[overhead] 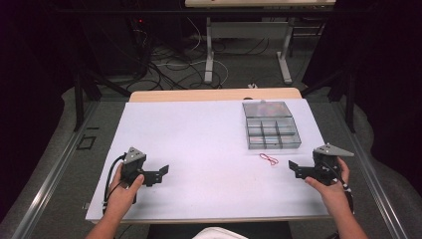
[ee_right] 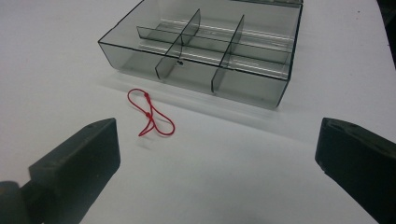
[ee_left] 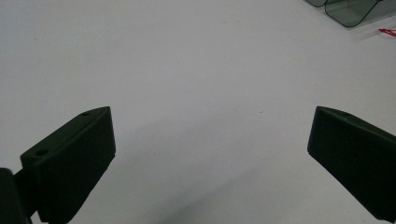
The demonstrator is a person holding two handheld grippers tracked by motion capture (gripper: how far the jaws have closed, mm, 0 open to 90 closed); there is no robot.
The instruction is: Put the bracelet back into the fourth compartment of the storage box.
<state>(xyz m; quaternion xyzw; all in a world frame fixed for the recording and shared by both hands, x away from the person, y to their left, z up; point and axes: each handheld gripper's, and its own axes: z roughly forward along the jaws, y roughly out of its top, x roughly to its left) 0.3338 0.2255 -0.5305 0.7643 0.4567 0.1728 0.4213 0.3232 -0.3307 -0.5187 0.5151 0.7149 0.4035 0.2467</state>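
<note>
A thin red string loop (overhead: 268,159) lies on the white table just in front of a clear, smoke-tinted compartment box (overhead: 271,124). The right gripper view shows the red string (ee_right: 150,114) ahead of my jaws and the box (ee_right: 205,46) beyond it, divided into several empty cells. My right gripper (overhead: 293,169) hovers at the table's right, open, jaws wide with nothing between them. My left gripper (overhead: 161,173) is held at the front left, open and empty too. Through the left gripper view a corner of the box (ee_left: 355,11) and a bit of red string (ee_left: 387,31) sit far ahead.
The white table top (overhead: 199,144) spreads between both hands. Beyond its far wooden edge (overhead: 214,94) are floor cables (overhead: 169,64) and the legs of another table (overhead: 209,50). Dark curtains flank both sides.
</note>
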